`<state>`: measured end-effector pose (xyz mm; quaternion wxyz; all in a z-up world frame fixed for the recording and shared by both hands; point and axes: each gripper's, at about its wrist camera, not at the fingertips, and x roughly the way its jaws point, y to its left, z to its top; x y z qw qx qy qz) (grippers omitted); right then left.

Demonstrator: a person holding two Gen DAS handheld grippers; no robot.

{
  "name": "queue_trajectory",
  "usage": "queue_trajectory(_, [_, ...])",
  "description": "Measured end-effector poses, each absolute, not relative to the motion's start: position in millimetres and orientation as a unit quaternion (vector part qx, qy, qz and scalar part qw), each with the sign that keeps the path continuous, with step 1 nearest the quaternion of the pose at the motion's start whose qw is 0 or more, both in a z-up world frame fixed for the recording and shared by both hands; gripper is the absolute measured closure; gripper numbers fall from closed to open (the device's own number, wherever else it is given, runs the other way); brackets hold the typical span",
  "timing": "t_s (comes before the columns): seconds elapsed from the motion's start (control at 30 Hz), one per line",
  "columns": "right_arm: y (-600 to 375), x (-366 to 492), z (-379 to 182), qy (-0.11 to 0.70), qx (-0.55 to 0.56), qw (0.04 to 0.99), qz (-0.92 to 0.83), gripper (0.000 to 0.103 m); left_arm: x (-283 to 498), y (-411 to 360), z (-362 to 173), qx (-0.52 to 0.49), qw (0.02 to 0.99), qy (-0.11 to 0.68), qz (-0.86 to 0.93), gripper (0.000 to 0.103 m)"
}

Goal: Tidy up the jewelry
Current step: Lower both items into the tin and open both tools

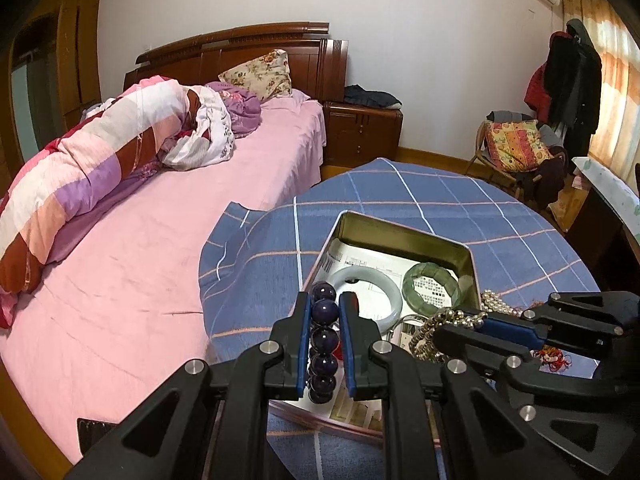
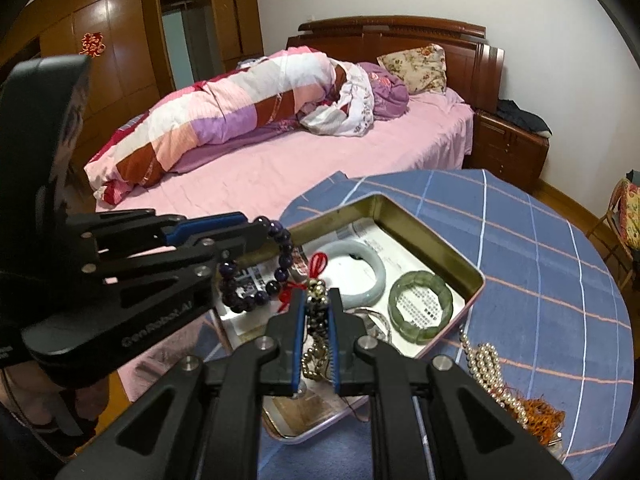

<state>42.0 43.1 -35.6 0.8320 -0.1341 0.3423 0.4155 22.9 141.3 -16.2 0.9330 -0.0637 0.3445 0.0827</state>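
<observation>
Bead bracelets (image 1: 323, 332) in both hand-held grippers (image 2: 316, 300)

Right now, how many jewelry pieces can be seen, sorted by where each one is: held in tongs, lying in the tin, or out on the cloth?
Held in tongs: 2, a dark purple bead bracelet in the left tongs and a metallic bead strand with red cord in the right tongs.
In the rectangular metal tin: 2, a pale jade bangle and a green stone-segment bracelet.
On the blue checked cloth: 1, a pearl bead strand.
Total: 5
</observation>
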Motion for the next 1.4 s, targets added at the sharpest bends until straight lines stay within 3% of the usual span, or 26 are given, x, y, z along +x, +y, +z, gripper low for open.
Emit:
queue_trajectory(1.0, [41,49,-65,0.384,-0.142,0.817,0.406,0.088,33,136,-35,-0.067,0.922,0.377,0.060,0.088])
queue_trajectory(1.03, [41,49,-65,0.385,-0.140,0.816,0.408,0.086,32,135,-33,-0.064,0.922,0.378,0.060,0.083])
queue_trajectory(1.1, [39,49,-65,0.385,-0.135,0.816,0.409,0.067,30,134,-29,-0.059,0.924,0.371,0.071,0.059])
queue_trajectory(1.13, [38,49,-65,0.386,-0.133,0.816,0.410,0.062,27,133,-25,-0.057,0.927,0.363,0.078,0.037])
queue_trajectory(1.17, [37,49,-65,0.387,-0.129,0.815,0.411,0.058,25,133,-23,-0.056,0.929,0.356,0.081,0.029])
queue_trajectory(1.4, [26,46,-59,0.381,-0.122,0.823,0.404,0.057,22,140,-18,-0.064,0.932,0.347,0.088,0.029])
